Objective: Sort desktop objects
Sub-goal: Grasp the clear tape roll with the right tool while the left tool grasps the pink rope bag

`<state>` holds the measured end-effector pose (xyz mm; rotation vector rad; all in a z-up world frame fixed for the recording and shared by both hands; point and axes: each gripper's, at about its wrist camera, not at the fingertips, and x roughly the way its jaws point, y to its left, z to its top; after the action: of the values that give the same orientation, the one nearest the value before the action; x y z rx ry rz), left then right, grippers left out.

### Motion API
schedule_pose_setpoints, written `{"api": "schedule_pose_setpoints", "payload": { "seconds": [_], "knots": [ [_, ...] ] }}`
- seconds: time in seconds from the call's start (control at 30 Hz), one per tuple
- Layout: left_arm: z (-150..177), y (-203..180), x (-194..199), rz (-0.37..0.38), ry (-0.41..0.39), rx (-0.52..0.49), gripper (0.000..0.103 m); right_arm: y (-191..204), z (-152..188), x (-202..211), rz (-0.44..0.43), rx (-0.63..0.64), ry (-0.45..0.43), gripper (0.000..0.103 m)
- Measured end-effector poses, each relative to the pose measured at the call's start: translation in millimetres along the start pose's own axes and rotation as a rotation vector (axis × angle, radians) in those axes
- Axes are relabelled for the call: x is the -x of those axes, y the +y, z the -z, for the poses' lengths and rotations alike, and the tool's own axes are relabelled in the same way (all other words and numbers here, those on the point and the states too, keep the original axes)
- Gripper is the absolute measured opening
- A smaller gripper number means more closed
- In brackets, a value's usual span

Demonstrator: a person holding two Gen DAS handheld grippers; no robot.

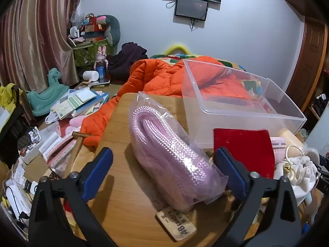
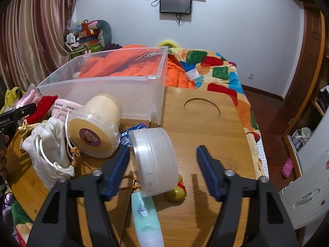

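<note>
In the left wrist view my left gripper [image 1: 163,164] is open, its jaws on either side of a pink rope in a clear bag [image 1: 170,154] lying on the wooden table [image 1: 123,201]. Behind it stands an empty clear plastic bin [image 1: 236,98], with a red cloth [image 1: 244,150] in front. In the right wrist view my right gripper [image 2: 164,164] is open around a frosted round jar [image 2: 154,160] lying on its side. A cream jar [image 2: 96,125], a white drawstring pouch [image 2: 49,148], a mint tube [image 2: 146,216] and the bin [image 2: 102,90] are nearby.
An eraser block [image 1: 176,224] lies near the left gripper. A pink comb [image 1: 277,146] and white pouch [image 1: 298,170] sit right of the red cloth. An orange jacket [image 1: 160,76] and a colourful blanket [image 2: 222,74] lie behind the table. A round recess [image 2: 201,109] marks the tabletop.
</note>
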<state>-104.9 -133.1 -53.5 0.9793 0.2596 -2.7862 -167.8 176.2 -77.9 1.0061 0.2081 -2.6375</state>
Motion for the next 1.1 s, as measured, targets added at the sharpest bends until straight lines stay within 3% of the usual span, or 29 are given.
{"api": "schedule_pose_setpoints", "payload": {
  "seconds": [0.23, 0.57, 0.73, 0.83, 1.1],
  "knots": [
    [1, 10, 6, 0.006, 0.010, -0.003, 0.084, 5, 1, 0, -0.027, 0.029, 0.009, 0.027],
    [16, 35, 6, 0.002, 0.054, 0.034, 0.067, 7, 3, 1, -0.022, 0.041, 0.005, 0.027],
    [14, 50, -7, 0.067, 0.097, 0.119, 0.067, 10, 2, 1, -0.020, 0.051, 0.009, 0.027],
    [12, 52, -17, 0.076, 0.122, 0.143, 0.074, 10, 0, -1, -0.016, 0.054, 0.014, 0.027],
    [5, 27, -31, 0.017, 0.150, 0.013, 0.080, 12, -3, -4, -0.010, 0.078, 0.024, 0.028]
  ]
}}
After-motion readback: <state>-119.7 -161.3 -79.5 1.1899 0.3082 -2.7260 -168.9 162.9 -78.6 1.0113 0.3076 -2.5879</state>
